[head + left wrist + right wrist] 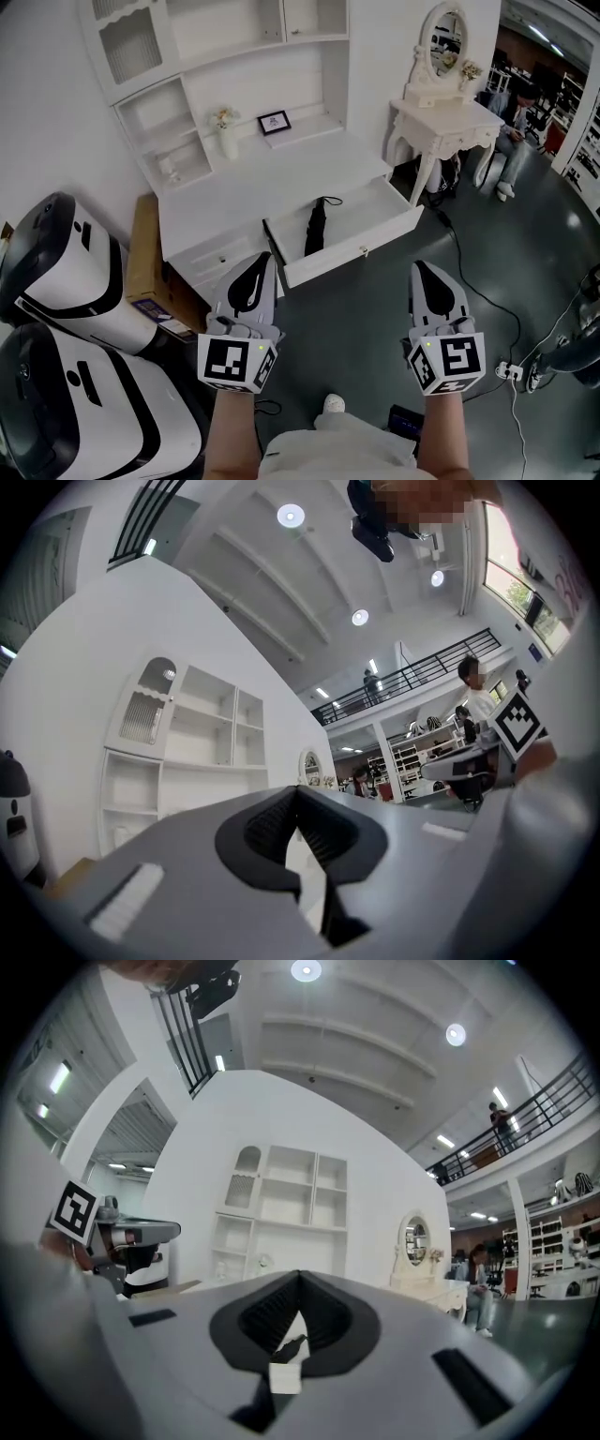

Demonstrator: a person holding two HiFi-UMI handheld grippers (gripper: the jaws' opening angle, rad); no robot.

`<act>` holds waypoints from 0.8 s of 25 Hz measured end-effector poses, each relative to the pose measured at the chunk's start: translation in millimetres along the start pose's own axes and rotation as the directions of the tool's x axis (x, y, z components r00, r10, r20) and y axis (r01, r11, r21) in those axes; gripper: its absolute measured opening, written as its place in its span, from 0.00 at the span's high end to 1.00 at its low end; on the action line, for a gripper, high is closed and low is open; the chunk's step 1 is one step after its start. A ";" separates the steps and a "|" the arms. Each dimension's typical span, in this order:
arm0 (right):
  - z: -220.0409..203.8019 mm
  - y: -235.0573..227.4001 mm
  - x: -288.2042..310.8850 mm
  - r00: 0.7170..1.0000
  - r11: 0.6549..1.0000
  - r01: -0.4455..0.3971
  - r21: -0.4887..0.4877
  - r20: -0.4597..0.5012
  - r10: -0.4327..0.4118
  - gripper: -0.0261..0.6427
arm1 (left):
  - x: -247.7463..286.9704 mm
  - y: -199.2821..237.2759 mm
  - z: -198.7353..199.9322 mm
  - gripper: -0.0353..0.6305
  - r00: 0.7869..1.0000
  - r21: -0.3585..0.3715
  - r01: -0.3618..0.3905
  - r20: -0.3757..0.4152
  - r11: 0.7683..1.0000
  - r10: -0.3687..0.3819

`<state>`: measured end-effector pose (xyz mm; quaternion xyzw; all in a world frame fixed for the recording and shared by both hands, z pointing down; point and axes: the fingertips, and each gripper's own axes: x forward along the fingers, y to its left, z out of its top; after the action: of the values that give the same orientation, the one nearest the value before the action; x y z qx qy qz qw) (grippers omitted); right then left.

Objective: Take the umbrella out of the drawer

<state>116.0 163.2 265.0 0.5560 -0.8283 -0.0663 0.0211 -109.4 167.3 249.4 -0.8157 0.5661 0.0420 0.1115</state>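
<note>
A black folded umbrella (315, 228) lies in the open drawer (349, 247) of a white desk (272, 183), its length running front to back. In the head view my left gripper (266, 256) is shut and empty, its tip just short of the drawer's left front corner. My right gripper (418, 266) is also shut and empty, over the grey floor to the right of the drawer. In the left gripper view the left gripper (298, 789) has its jaws together, and the right gripper (300, 1274) stands the same way in its own view. Both face the white shelf unit.
A white dressing table (441, 127) with an oval mirror stands right of the desk. Two large white-and-black machines (66, 281) and a cardboard box (145, 248) are at the left. Cables (469, 277) run over the floor at the right. A seated person (511, 131) is at the back right.
</note>
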 end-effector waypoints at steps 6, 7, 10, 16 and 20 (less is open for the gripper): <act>-5.0 -19.7 32.5 1.000 1.000 -0.007 -0.007 -0.001 0.007 0.95 | 34.0 1.1 -14.9 0.93 1.000 0.017 -0.009 -0.026 1.000 0.010; -6.4 -21.7 35.7 1.000 1.000 -0.007 -0.004 -0.002 0.007 0.95 | 36.7 1.4 -16.2 0.93 1.000 0.015 -0.009 -0.024 1.000 0.010; -13.9 -23.5 41.5 1.000 1.000 -0.017 -0.002 -0.014 0.017 0.95 | 42.0 -0.1 -21.4 0.93 1.000 0.002 0.008 -0.025 1.000 -0.008; -27.0 -31.6 49.6 0.999 1.000 -0.006 -0.003 -0.042 0.006 0.95 | 55.8 5.0 -34.9 0.93 0.998 -0.010 -0.005 -0.057 1.000 0.005; -29.3 -44.1 58.9 0.999 1.000 0.014 0.002 -0.042 -0.014 0.95 | 71.8 8.5 -40.0 0.93 0.999 -0.019 0.004 -0.051 1.000 -0.005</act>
<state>137.3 89.9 285.8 0.5630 -0.8239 -0.0538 0.0375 -94.0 89.7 273.1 -0.8188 0.5664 0.0260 0.0896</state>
